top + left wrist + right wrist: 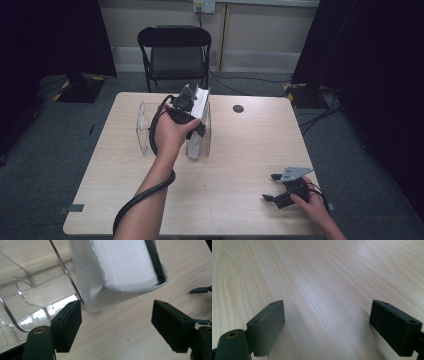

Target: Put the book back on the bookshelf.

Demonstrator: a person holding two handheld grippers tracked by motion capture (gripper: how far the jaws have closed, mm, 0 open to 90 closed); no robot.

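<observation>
A clear plastic rack (145,131) (30,285) stands on the pale wooden table (240,155). A thick book (201,100) (122,265) with white pages, a dark cover and a thin filmy wrap stands tilted in the rack's right end. My left gripper (191,120) (116,322) hovers right over the book with its jaws apart; the book's end lies just beyond the pads, untouched. My right gripper (270,187) (327,325) rests low near the table's front right corner, open over bare wood.
A black folding chair (175,50) stands behind the table. A round dark cable hole (238,108) sits near the far edge. Dark curtains flank both sides, and cables run over the floor at the right (320,115).
</observation>
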